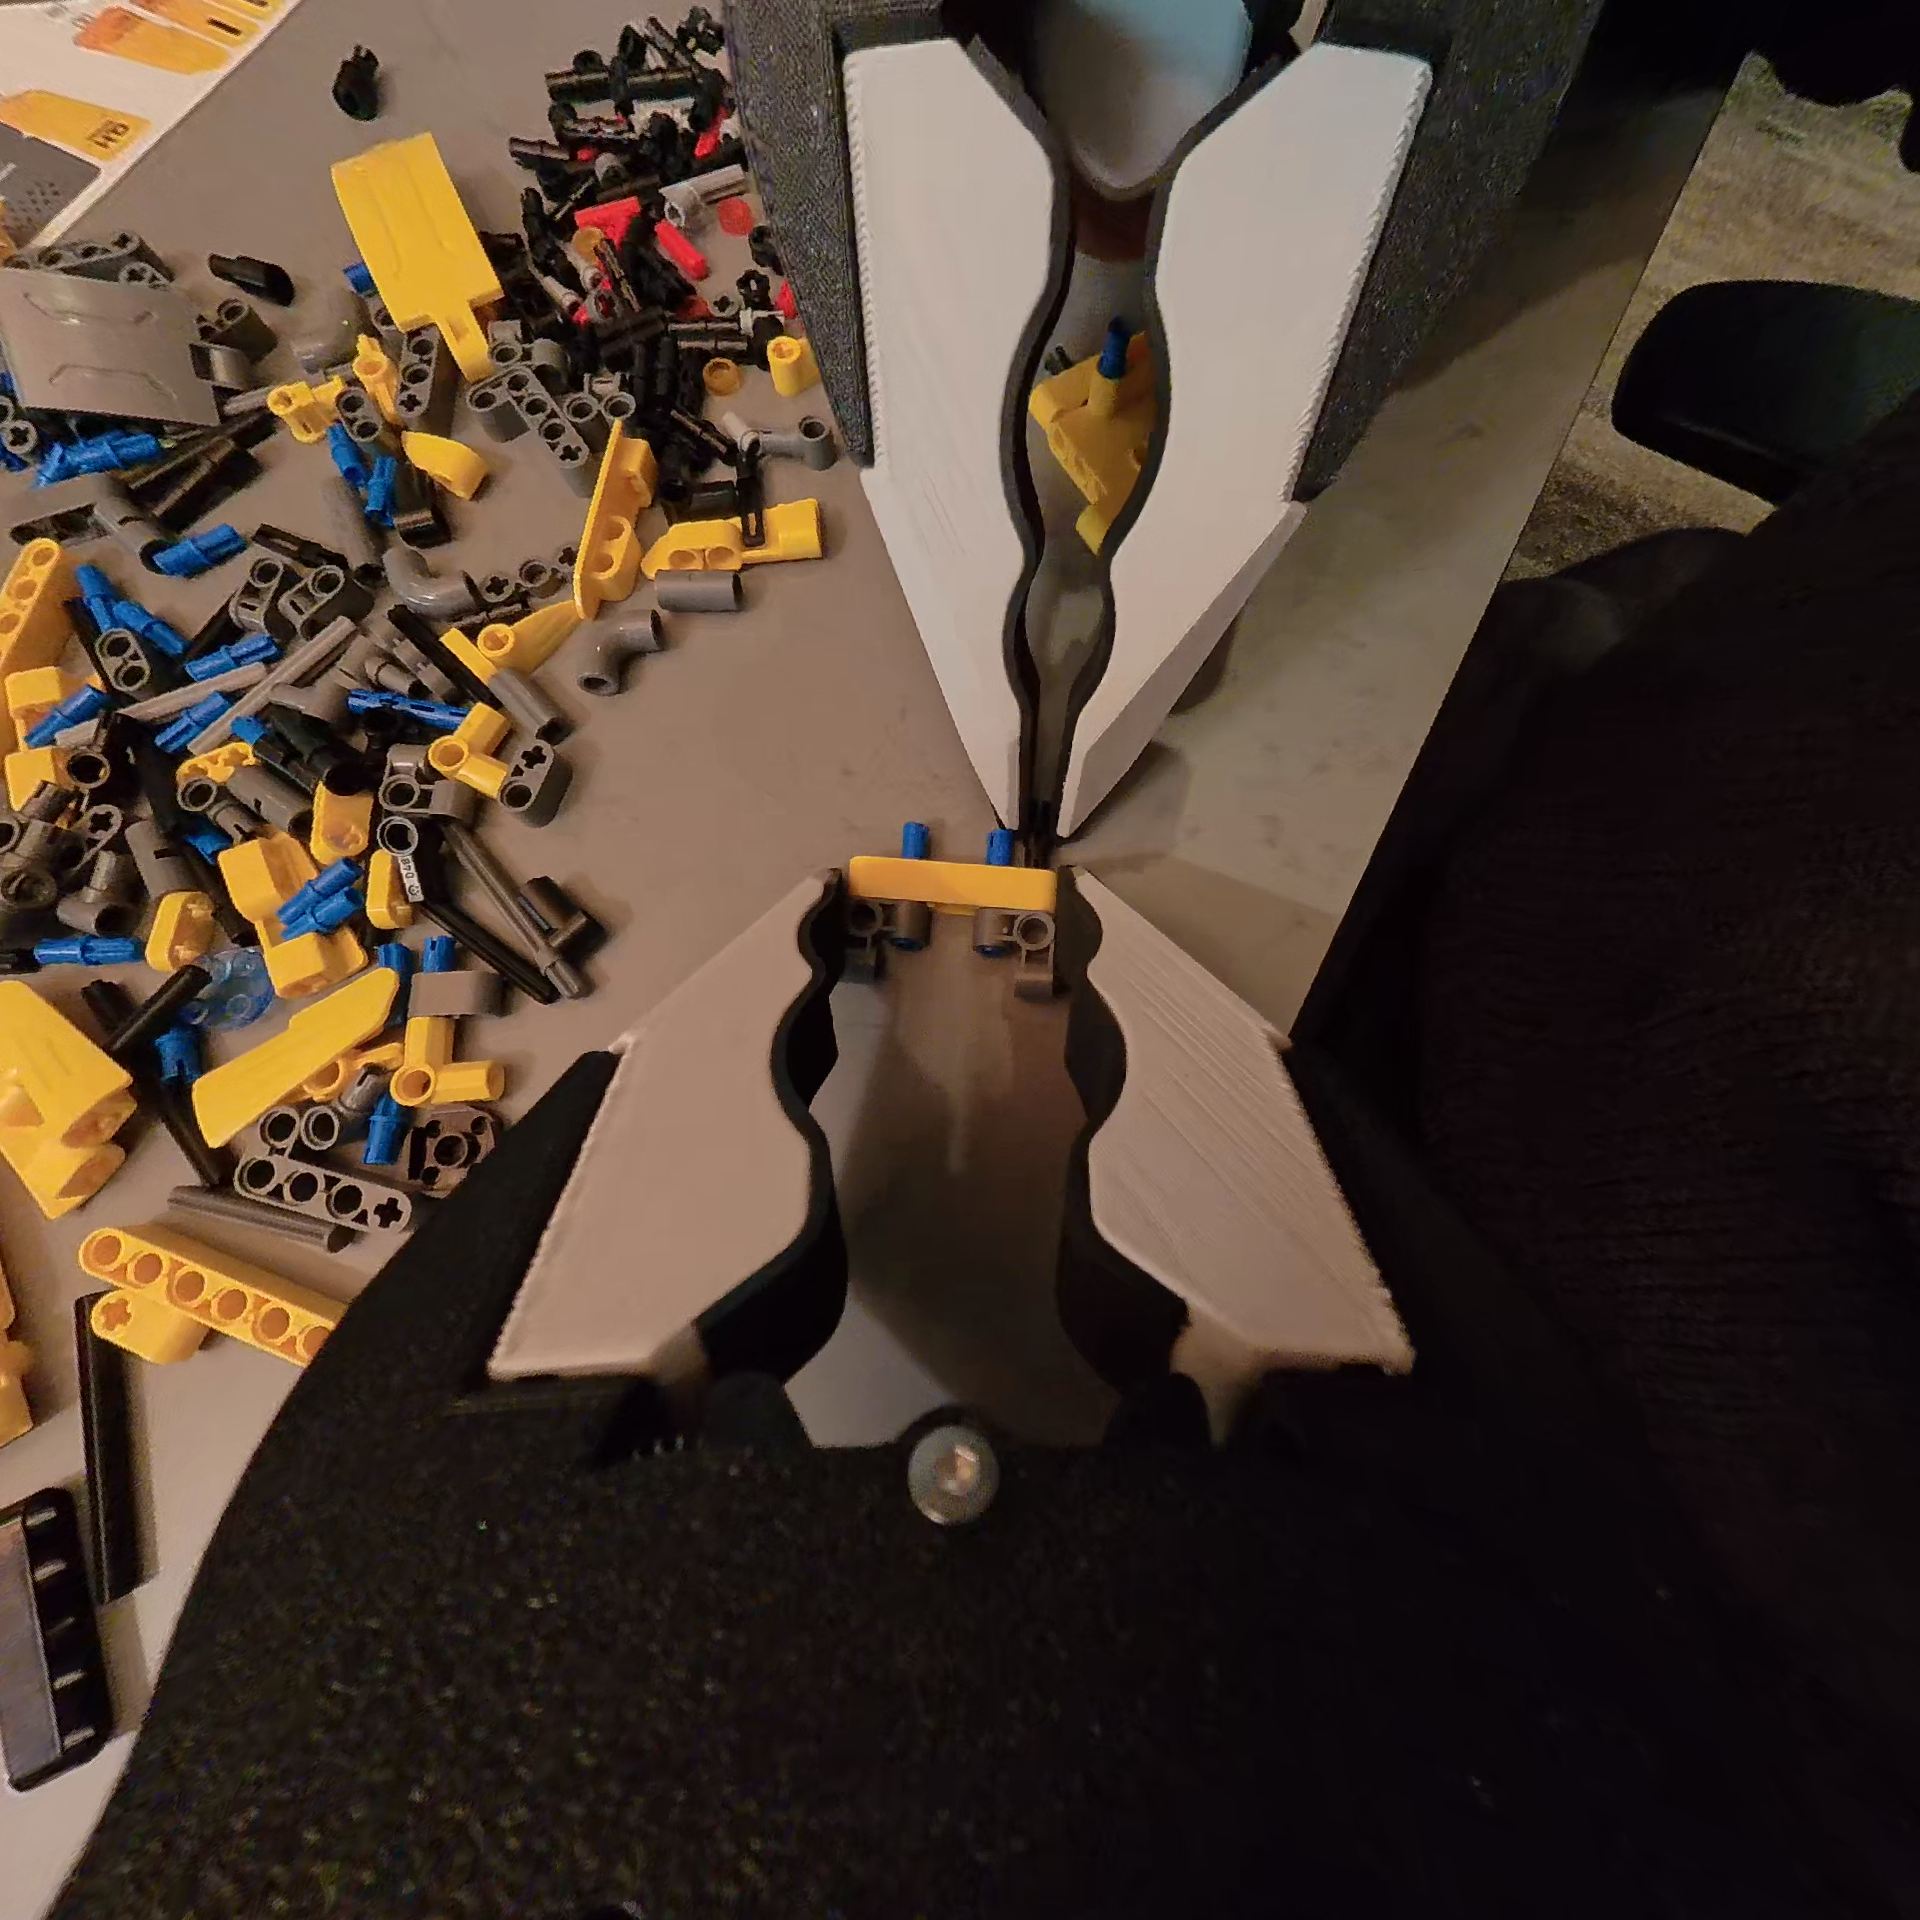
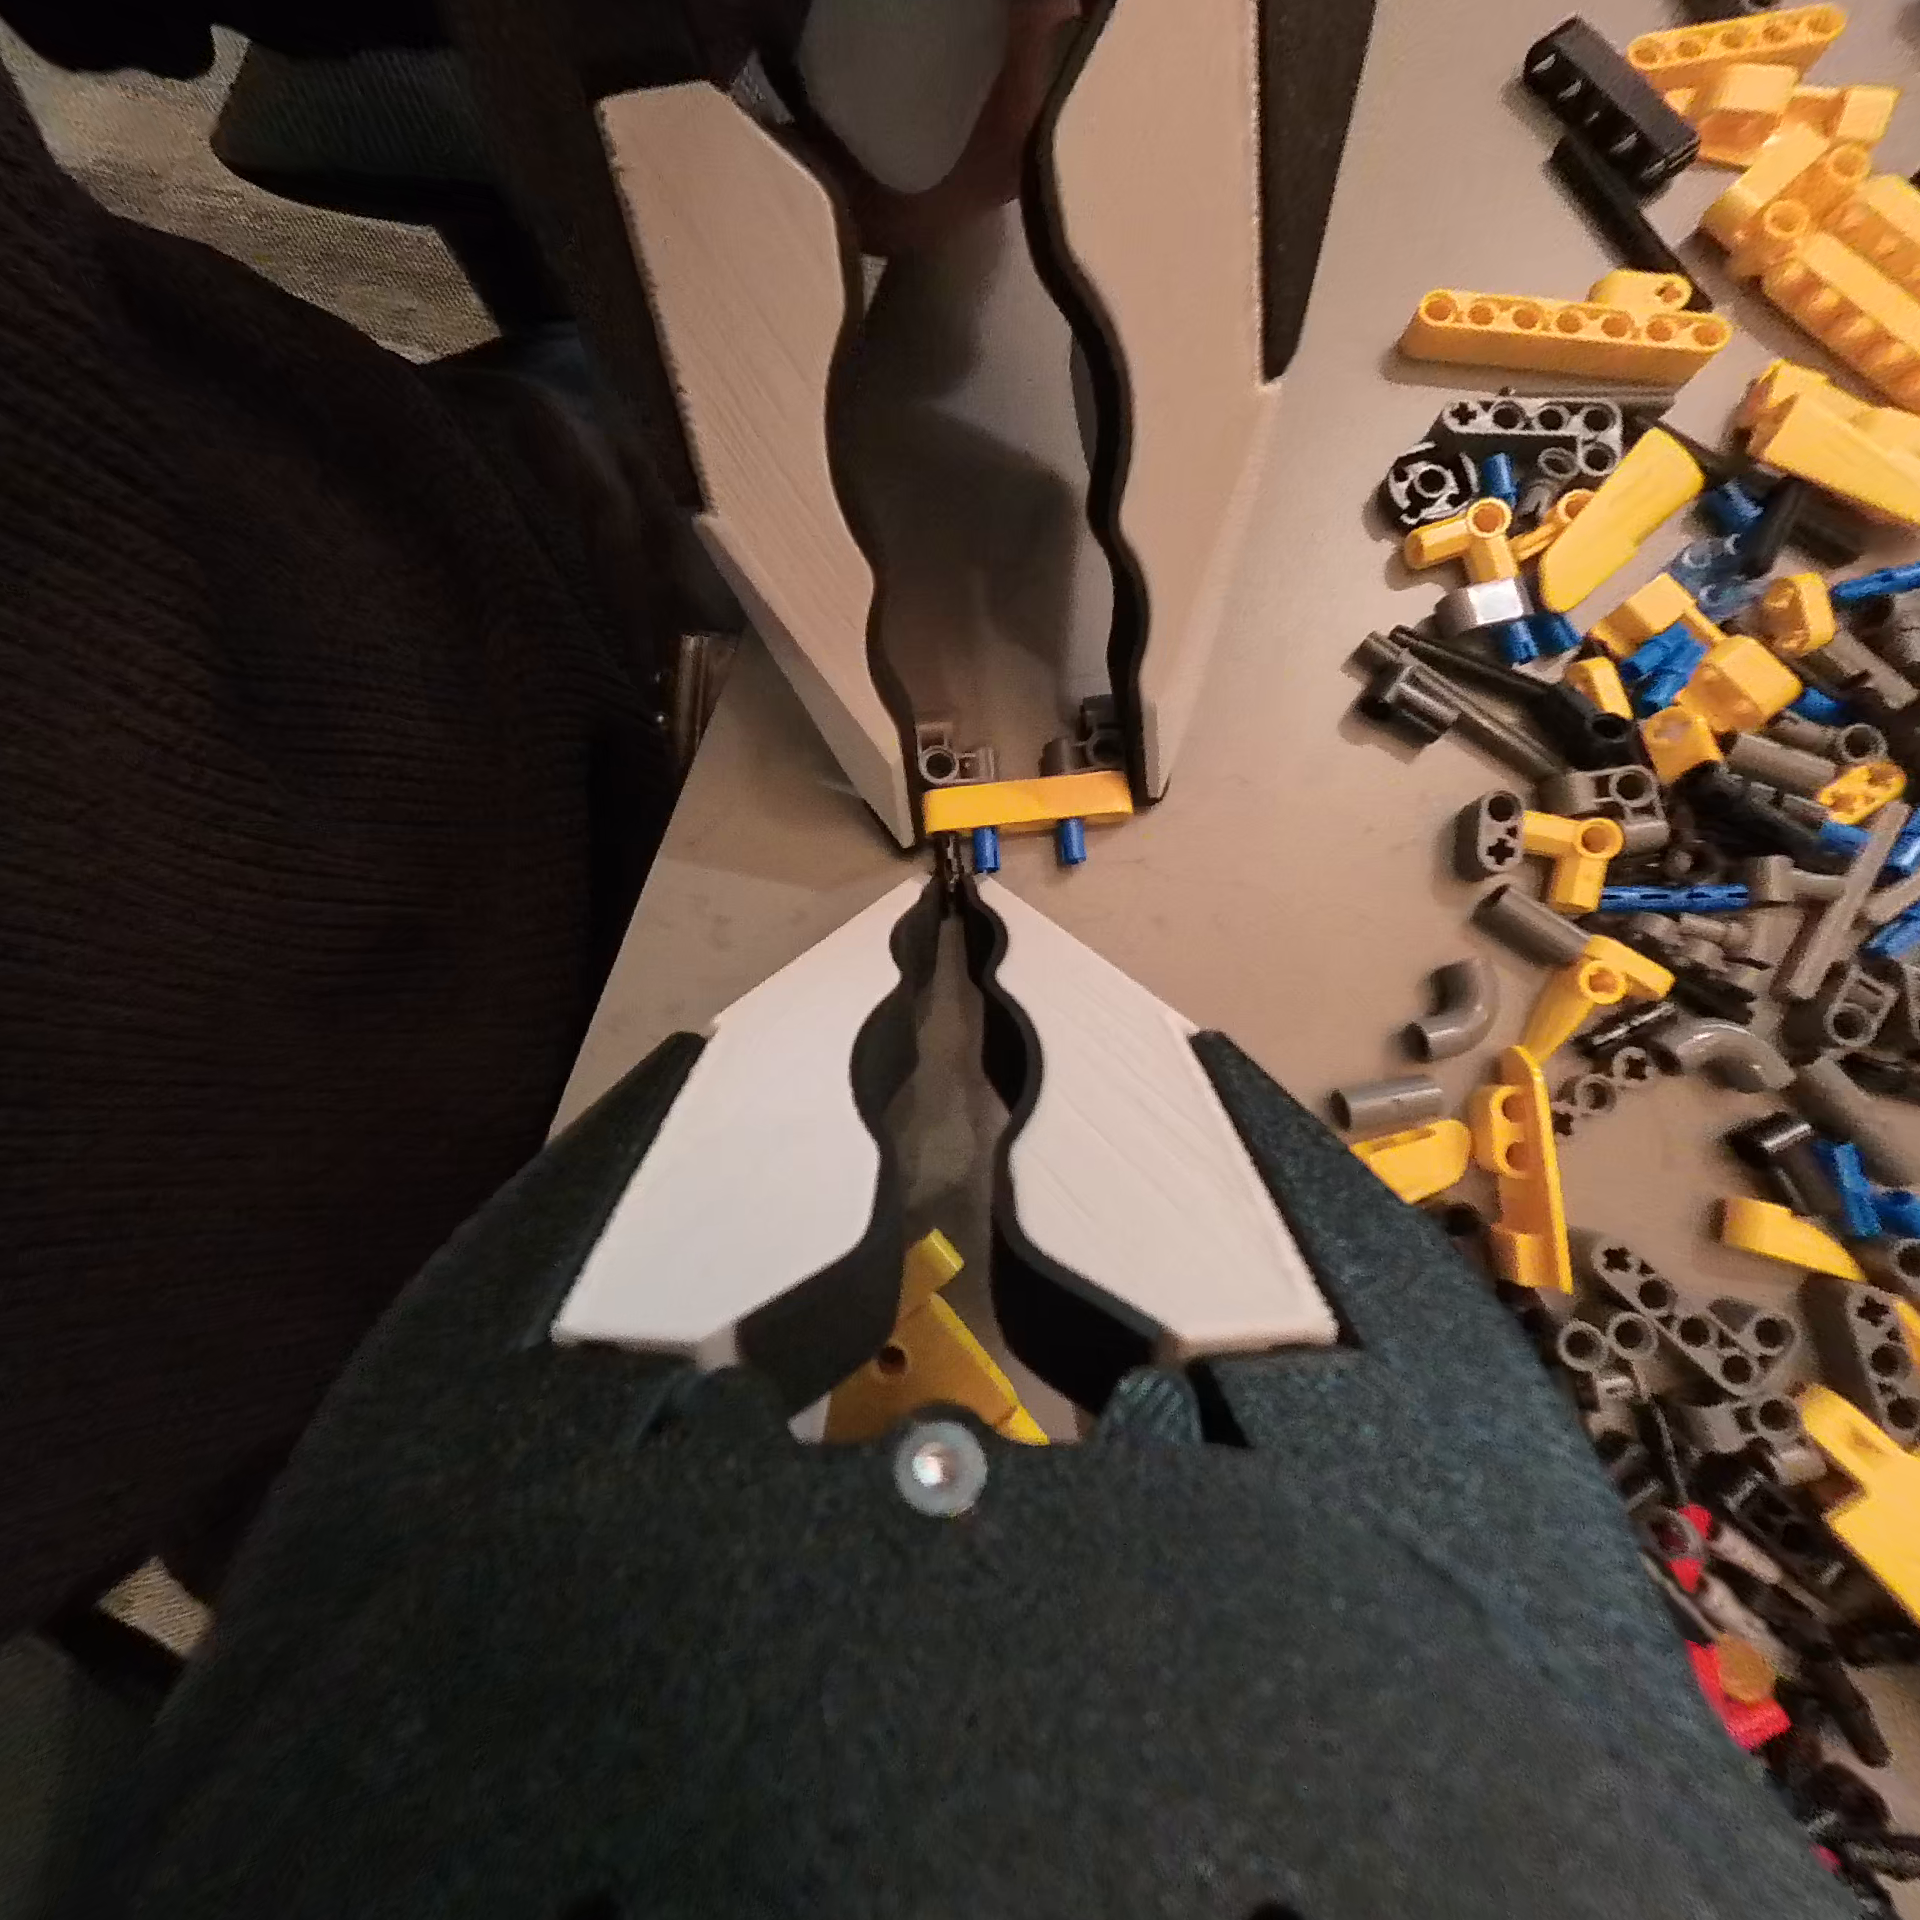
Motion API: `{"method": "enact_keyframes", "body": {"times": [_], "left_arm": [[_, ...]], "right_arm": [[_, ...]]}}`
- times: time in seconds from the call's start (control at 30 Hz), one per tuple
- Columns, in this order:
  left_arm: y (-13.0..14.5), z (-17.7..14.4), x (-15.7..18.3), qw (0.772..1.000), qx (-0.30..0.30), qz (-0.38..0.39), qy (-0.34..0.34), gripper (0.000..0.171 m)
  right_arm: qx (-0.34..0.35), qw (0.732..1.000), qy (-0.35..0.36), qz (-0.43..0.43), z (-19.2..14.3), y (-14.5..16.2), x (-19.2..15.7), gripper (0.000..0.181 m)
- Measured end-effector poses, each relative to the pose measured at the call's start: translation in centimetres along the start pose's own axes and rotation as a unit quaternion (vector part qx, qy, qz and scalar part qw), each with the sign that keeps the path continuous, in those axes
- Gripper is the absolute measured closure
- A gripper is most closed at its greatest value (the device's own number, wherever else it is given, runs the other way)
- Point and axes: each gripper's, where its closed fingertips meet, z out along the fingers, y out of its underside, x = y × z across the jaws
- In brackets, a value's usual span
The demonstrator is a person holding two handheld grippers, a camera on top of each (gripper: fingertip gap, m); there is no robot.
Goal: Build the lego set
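Grey table (image 1: 727, 748): loose brick pile (image 1: 312, 675) beside both claws.

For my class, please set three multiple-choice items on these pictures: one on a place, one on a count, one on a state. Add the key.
1. Where is the short yellow plastic beam?
A. Between the fingers of the left gripper
B. Lying flat on the table
C. On the floor

2. How many blue plastic pins stick out of that beam's far edge?
A. None
B. Two
C. Five

3. How do the fingers of the right gripper stand?
A. Wide open
B. Shut on the yellow beam
C. Shut on a small black part

Key:
1 A: the beam spans the gap between the left gripper's fingertips.
2 B: two pins show side by side in both views.
3 C: the tips meet on a dark piece next to the beam's end.
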Motion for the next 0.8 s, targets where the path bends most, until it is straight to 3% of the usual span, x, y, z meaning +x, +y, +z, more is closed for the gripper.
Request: {"method": "enact_keyframes", "body": {"times": [0.3,0.5,0.67,0.8], "left_arm": [[-0.01,0.02,-0.04,1.0,0.001,-0.006,-0.004,0.132],[0.0,0.04,-0.07,1.0,0.004,-0.016,-0.007,0.132],[0.0,0.05,-0.12,0.999,0.008,-0.03,-0.011,0.131],[0.02,0.06,-0.15,0.999,0.015,-0.036,-0.016,0.131]], "right_arm": [[0.01,0.994,-0.041,0.099,-0.02,-0.15,-0.07,0.179],[0.02,0.991,-0.054,0.117,0.0,-0.24,-0.08,0.18],[0.005,1.0,0.008,0.006,0.11,-0.34,-0.06,0.181],[0.005,0.999,0.025,-0.034,0.14,-0.37,-0.05,0.181]]}}
